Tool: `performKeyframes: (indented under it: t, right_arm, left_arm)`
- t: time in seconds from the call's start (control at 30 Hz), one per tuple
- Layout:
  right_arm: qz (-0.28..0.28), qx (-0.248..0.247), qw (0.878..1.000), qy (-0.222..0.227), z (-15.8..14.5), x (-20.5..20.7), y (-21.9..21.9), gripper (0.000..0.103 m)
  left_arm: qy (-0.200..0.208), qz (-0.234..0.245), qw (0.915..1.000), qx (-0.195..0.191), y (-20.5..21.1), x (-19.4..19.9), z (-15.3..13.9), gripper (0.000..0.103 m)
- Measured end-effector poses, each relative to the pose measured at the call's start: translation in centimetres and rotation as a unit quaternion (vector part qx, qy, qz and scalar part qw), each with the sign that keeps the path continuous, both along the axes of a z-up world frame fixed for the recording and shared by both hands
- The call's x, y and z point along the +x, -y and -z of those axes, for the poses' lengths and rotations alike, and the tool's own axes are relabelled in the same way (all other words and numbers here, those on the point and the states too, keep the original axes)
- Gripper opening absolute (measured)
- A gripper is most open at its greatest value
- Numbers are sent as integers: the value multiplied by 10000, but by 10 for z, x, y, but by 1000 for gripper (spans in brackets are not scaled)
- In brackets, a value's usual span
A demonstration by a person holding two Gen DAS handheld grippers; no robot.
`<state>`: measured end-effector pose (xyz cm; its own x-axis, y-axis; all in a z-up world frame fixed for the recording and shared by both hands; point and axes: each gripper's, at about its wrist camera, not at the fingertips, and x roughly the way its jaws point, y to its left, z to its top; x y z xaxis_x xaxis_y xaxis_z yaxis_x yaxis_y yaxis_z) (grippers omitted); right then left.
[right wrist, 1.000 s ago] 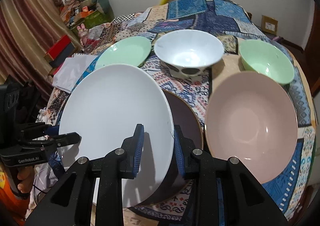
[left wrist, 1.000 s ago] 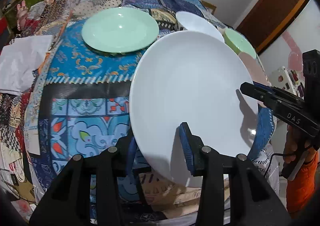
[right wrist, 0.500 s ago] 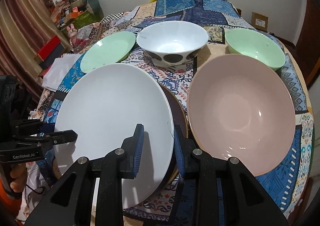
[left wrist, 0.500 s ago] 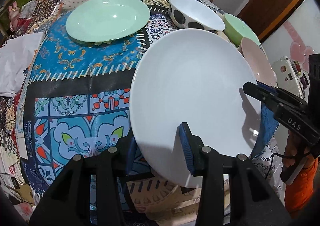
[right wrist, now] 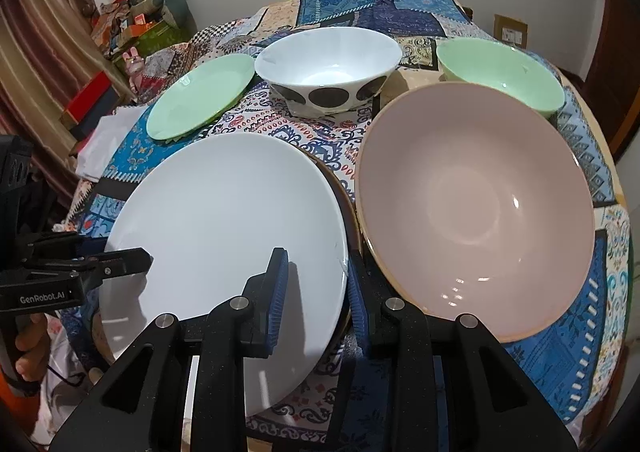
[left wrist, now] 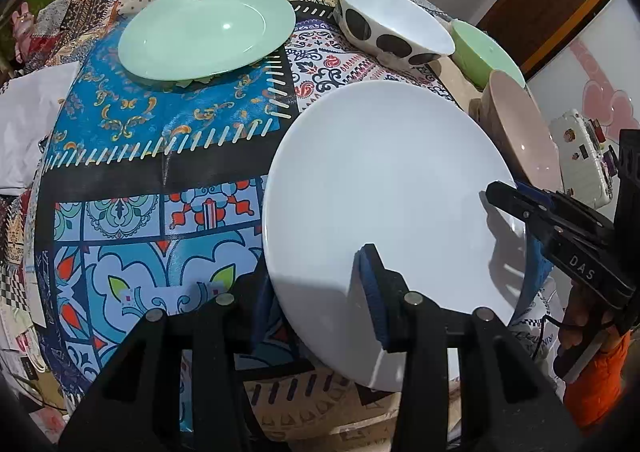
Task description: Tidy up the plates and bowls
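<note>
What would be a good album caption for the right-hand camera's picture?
Two handheld grippers, right gripper and left gripper, grip a white plate beside a pink bowl.

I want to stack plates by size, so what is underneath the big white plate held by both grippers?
Under the white plate a dark brown plate shows as a crescent along its right edge, beside the pink bowl. The rest of it, and any cloth beneath, is covered.

both wrist views look steeply down, close over the patchwork table (left wrist: 160,179). the left faces across from one side, the right from the opposite rim. both share the white plate (left wrist: 384,203) and green plate (right wrist: 200,95).
</note>
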<state>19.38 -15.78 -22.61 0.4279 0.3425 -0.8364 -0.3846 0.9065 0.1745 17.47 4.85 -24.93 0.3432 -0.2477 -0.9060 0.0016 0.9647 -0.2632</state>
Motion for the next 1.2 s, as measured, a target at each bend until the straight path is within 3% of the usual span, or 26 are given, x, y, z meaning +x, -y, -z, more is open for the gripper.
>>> performKeyframes:
  t: [0.2, 0.43, 0.73, 0.87, 0.97, 1.2]
  right_arm:
    - [-94, -395, 9989, 251, 1, -4, -6, 28]
    - [-117, -322, 9988, 349, -8, -9, -4, 28]
    - [-303, -144, 9965, 768, -42, -13, -21, 34]
    - [-358, 12, 9943, 1006, -55, -12, -36, 51]
    - [-392, 93, 9929, 1120, -61, -9, -45, 58]
    - [-497, 280, 9919, 1135, -65, 8, -69, 66]
  left_arm:
    - [42, 4, 9998, 178, 4, 2, 2, 41]
    - [72, -35, 9999, 146, 2, 5, 1, 41]
    - [560, -158, 9978, 331, -9, -5, -32, 42]
    - [844, -326, 9950, 411, -22, -9, -52, 50]
    - [1109, -488, 9914, 493, -34, -11, -70, 60]
    - [1621, -971, 9787, 801, -70, -1, -99, 83]
